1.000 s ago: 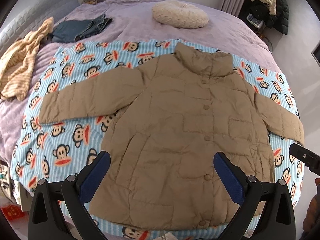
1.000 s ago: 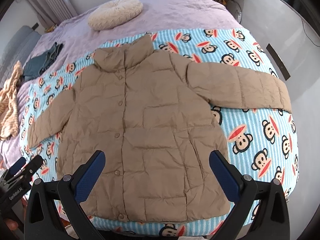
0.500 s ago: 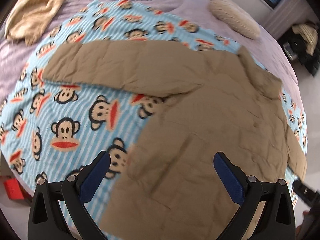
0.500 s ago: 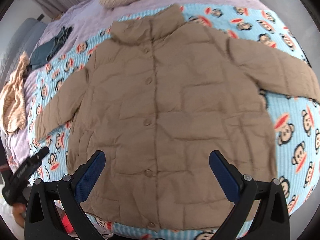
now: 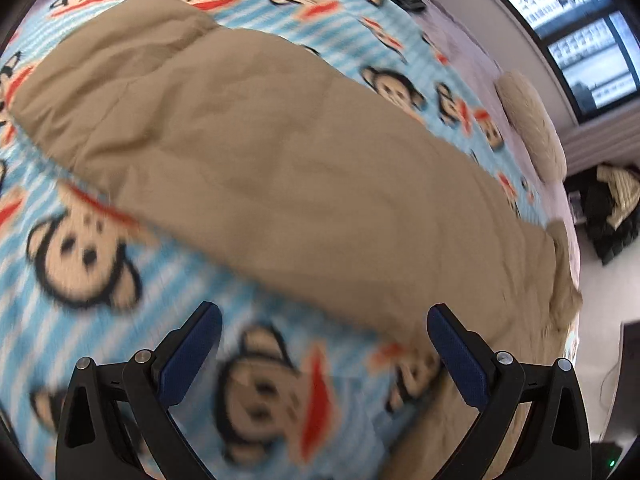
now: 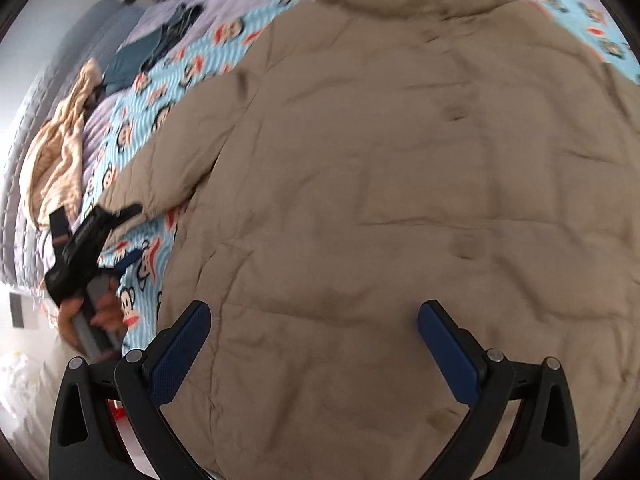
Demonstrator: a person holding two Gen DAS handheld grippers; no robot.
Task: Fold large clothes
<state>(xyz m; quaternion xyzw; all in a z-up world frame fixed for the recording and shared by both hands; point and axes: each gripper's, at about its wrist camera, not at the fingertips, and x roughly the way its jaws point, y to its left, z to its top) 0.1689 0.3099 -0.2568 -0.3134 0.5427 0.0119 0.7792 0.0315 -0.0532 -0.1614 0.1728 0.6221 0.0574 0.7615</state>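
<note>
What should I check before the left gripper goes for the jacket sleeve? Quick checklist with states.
1. Left gripper open, nothing between the fingers: ok.
2. Right gripper open and empty, over the jacket body: ok.
3. Sleeve lies flat and stretched out on the monkey-print blanket: ok.
4. Left gripper lined up on the sleeve: not ok; the sleeve's lower edge sits ahead of the fingertips, with blanket between them.
5. Jacket front closed: cannot tell; buttons show, but the frame is blurred.
6. Other clothes apart from the jacket: ok.
</note>
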